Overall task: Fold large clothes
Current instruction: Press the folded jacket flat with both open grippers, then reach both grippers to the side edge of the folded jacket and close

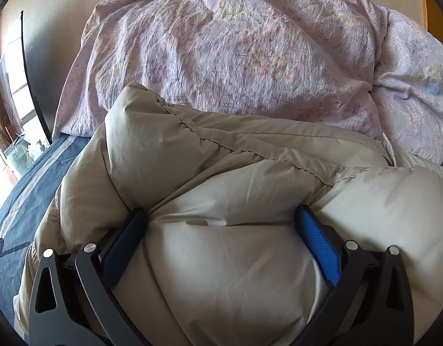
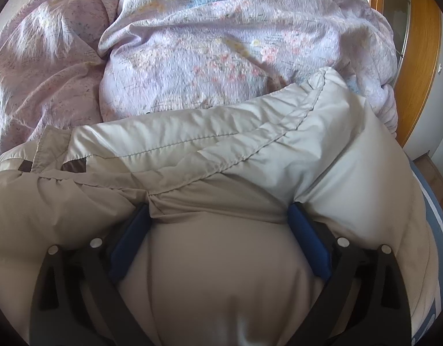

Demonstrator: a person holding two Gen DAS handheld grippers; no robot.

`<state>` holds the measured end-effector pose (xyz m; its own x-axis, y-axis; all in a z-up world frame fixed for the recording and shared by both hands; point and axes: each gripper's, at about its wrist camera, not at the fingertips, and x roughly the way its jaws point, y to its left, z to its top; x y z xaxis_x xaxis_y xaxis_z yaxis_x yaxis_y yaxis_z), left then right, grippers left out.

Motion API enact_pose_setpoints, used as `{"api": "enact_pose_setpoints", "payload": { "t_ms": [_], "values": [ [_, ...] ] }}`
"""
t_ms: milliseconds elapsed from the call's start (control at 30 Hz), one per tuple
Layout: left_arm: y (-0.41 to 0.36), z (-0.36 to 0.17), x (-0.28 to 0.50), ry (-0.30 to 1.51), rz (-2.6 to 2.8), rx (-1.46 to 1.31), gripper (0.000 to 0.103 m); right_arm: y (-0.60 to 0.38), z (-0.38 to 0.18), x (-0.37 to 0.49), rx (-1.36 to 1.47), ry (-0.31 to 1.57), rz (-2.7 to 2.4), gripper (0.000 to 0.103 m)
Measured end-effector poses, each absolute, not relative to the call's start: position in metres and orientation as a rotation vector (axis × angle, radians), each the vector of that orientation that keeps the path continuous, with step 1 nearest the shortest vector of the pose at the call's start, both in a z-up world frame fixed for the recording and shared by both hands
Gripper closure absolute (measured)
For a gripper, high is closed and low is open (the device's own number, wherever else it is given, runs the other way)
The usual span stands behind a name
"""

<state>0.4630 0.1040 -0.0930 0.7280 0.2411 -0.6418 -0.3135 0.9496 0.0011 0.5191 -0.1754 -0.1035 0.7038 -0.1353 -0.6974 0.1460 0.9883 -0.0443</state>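
Both tongs, left gripper (image 1: 221, 225) and right gripper (image 2: 220, 219), spread wide around bulging folds of puffy beige padded jacket (image 1: 227, 259), likely springing unfolded once released.

Padded jacket (image 1: 236, 259) is smooth beige cloth with a slight sheen, puffy, stitched seams puckered. Duvet (image 1: 221, 57) behind it is matt crinkled cotton-like cloth, faded floral print. Bed sheet (image 1: 16, 210) is matt blue cloth. Left gripper (image 1: 221, 225) has matt dark plastic arms, shiny metal rivets, ribbed blue pads (image 1: 319, 248). Door frame (image 2: 423, 57) is smooth varnished wood.
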Motion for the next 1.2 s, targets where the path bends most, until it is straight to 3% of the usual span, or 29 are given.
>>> {"api": "enact_pose_setpoints", "payload": {
  "t_ms": [233,533,1200],
  "values": [
    [0.111,-0.076,0.449,0.704,0.274,-0.104,0.001,-0.178,-0.082,0.498,-0.022,0.726,-0.158,0.008],
    [0.13,-0.035,0.437,0.593,0.337,-0.017,0.001,-0.22,-0.043,0.494,-0.042,0.629,-0.227,0.008],
    [0.176,-0.086,0.461,0.697,0.373,-0.146,0.001,-0.245,-0.095,0.527,-0.008,0.75,-0.26,0.003]
  ]
}}
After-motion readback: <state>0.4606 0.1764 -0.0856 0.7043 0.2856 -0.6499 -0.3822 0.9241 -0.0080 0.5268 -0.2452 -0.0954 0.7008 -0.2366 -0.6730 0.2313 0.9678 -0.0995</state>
